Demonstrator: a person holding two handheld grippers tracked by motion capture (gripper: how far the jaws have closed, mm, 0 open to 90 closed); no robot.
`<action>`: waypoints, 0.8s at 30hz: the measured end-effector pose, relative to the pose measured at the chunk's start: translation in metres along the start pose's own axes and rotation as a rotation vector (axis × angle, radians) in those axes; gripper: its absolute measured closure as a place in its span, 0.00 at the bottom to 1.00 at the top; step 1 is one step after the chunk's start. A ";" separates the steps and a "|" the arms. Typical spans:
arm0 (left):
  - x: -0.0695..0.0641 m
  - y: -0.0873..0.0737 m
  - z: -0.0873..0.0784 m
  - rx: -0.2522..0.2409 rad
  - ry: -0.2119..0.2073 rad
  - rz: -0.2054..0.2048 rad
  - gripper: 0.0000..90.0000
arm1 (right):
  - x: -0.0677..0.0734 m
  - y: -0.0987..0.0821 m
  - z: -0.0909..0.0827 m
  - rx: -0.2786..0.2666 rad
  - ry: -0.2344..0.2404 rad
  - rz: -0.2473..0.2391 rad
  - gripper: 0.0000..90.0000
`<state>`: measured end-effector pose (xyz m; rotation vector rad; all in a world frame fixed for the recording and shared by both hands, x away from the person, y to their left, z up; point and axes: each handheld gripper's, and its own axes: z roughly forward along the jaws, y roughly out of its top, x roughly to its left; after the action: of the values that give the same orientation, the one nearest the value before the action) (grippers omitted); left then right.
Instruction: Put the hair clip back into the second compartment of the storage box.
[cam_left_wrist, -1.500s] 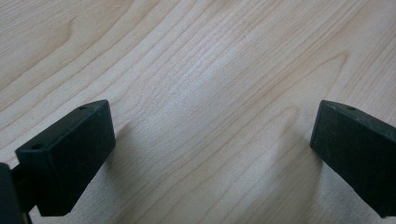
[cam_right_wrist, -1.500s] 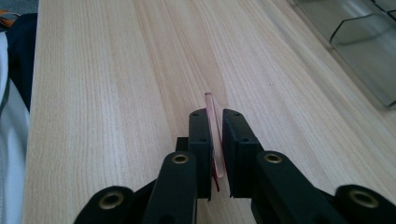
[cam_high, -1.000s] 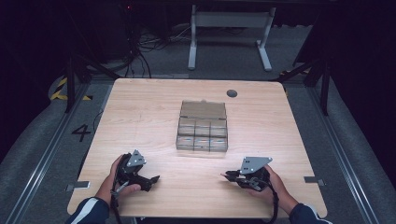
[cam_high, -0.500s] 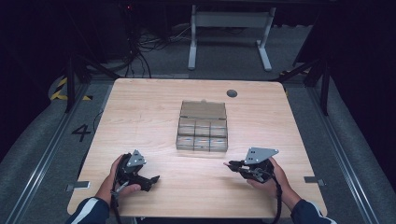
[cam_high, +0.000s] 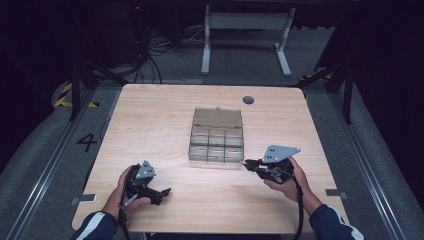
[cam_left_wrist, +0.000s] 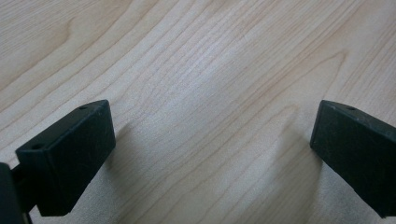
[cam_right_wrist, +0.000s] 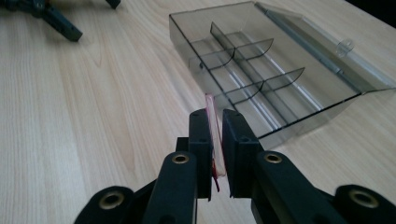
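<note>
Smoky clear plastic compartment box (cam_high: 216, 137) sits open mid-bench (cam_high: 150, 120). Right gripper (cam_right_wrist: 215, 133) has its fingers pinched on a thin pink-edged flat piece (cam_right_wrist: 212, 116), just beside the box's near corner. Left gripper (cam_left_wrist: 210, 140), fingers wide, holds nothing. Likely best: lift over the wall before releasing

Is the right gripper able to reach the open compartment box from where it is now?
Probably yes. The right gripper, shut on a thin pink-edged piece, sits just beside the box, whose lid is open; bare table lies between them.

Overhead looking forward-down, claw cameras close — table (cam_high: 165, 120) shared
</note>
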<state>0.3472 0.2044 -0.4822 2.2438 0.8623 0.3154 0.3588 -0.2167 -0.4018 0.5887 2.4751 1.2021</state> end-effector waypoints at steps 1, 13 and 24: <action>0.000 0.000 0.000 0.000 0.000 0.000 0.01 | -0.002 0.003 0.000 0.001 -0.005 -0.001 0.93; 0.000 0.000 0.000 0.000 0.000 0.000 0.01 | -0.015 0.039 0.024 -0.011 -0.013 -0.009 0.93; 0.000 0.000 0.000 0.000 -0.002 0.001 0.01 | -0.024 0.063 0.052 0.015 -0.015 -0.013 0.93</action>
<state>0.3474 0.2043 -0.4823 2.2441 0.8601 0.3137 0.4170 -0.1586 -0.3803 0.5828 2.4737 1.1707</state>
